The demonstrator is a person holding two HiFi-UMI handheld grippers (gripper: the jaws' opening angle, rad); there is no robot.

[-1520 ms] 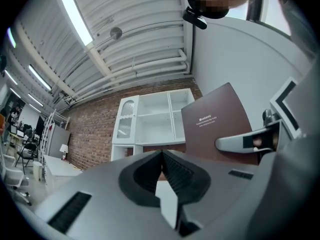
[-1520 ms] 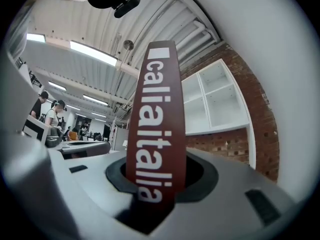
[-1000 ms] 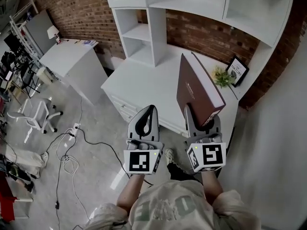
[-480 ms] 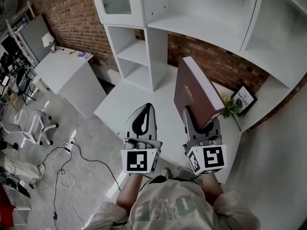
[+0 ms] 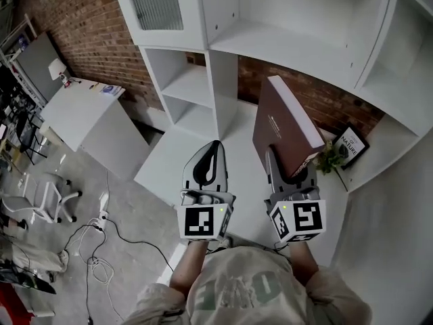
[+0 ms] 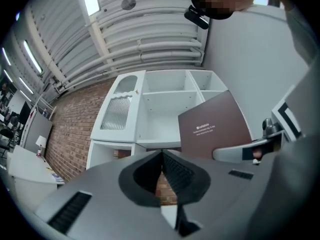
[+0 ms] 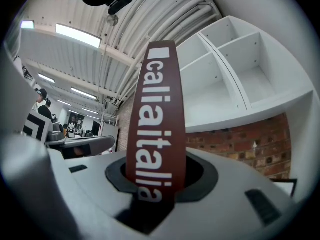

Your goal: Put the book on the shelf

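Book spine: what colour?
Dark reddish brown with white lettering on the book spine; the right gripper view shows it best.

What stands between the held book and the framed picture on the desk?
A small green plant, shown in the head view, between the book and the framed picture.

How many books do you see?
1: the brown book stands upright in the right gripper, before the white shelf unit. Flat things on the far desk are too small to tell.
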